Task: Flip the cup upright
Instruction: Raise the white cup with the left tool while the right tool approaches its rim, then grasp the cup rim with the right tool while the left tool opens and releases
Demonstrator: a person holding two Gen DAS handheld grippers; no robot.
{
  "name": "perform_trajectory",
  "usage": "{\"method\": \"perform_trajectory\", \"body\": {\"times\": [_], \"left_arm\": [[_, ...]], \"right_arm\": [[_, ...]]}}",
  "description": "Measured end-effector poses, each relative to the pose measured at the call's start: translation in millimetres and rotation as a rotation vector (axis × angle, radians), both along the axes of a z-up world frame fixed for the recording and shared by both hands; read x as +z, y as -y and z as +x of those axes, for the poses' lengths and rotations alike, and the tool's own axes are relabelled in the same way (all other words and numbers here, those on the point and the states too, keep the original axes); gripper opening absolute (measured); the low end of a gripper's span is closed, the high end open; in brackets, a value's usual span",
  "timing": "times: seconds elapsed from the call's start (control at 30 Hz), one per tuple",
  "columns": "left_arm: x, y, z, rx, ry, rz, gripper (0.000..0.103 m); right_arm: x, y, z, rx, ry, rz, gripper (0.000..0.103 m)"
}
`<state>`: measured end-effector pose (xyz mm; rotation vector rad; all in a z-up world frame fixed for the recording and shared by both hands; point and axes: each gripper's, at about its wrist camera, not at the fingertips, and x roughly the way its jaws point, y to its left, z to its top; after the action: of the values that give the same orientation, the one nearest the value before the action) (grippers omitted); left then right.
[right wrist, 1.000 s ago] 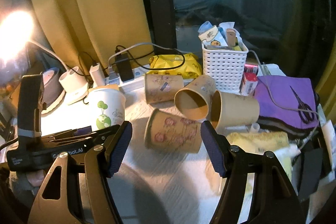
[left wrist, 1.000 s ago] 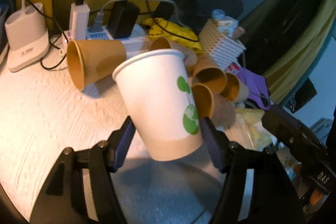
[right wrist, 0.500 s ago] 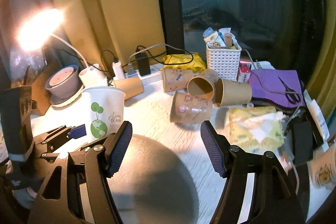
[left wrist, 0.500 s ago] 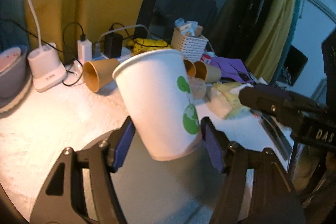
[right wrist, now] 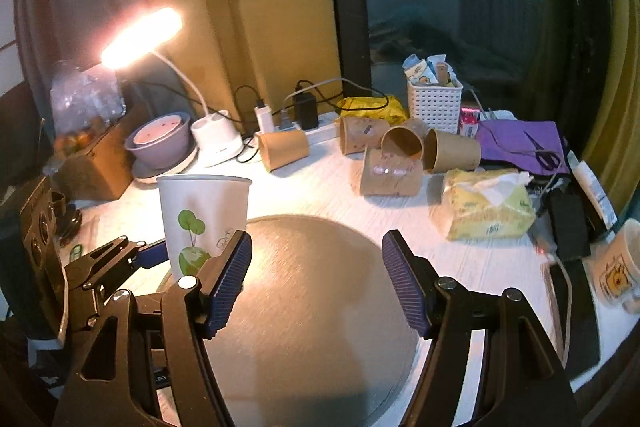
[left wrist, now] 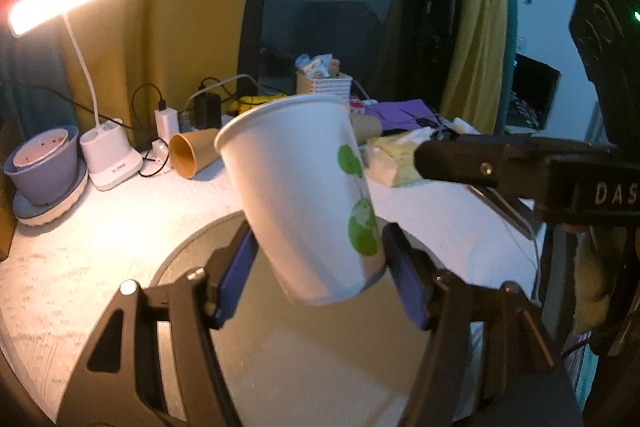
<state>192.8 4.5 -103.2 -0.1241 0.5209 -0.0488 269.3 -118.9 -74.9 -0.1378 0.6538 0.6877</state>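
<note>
The white cup (left wrist: 304,195) is held mouth-up, clamped by the left gripper (left wrist: 320,267) above the round mat (right wrist: 312,291) near the table's front edge, unreleased, while the right gripper (right wrist: 316,279) hangs wide open, empty.

Left gripper (left wrist: 320,275): jaws closed against lower body of white cup (left wrist: 298,187), blue pads pressing either side near base. Cup mouth up, tilted slightly left in own view, base appears clear of surface. Gripper points forward and level, approaching from side.

Right gripper (right wrist: 317,279): jaws spread wide, nothing between blue ribbed pads (right wrist: 228,283). Held above table level, angled downward. Sits to right of left gripper (right wrist: 120,259), near but apart. Hands not visible in either view.
</note>
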Motion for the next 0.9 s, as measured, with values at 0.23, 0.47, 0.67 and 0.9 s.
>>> {"method": "perform_trajectory", "body": {"times": [0.23, 0.47, 0.67, 0.9], "left_arm": [[-11, 17, -42, -0.047, 0.034, 0.057, 0.065], [-23, 32, -80, -0.087, 0.077, 0.113, 0.065], [-28, 43, -108, -0.119, 0.147, 0.158, 0.065], [-30, 55, -124, -0.169, 0.204, 0.22, 0.065]], "right_arm": [[-7, 5, -47, 0.065, -0.032, 0.046, 0.071], [-12, 9, -83, 0.126, -0.081, 0.1, 0.071], [-17, 7, -102, 0.174, -0.125, 0.134, 0.078], [-17, 3, -112, 0.216, -0.142, 0.157, 0.078]]}}
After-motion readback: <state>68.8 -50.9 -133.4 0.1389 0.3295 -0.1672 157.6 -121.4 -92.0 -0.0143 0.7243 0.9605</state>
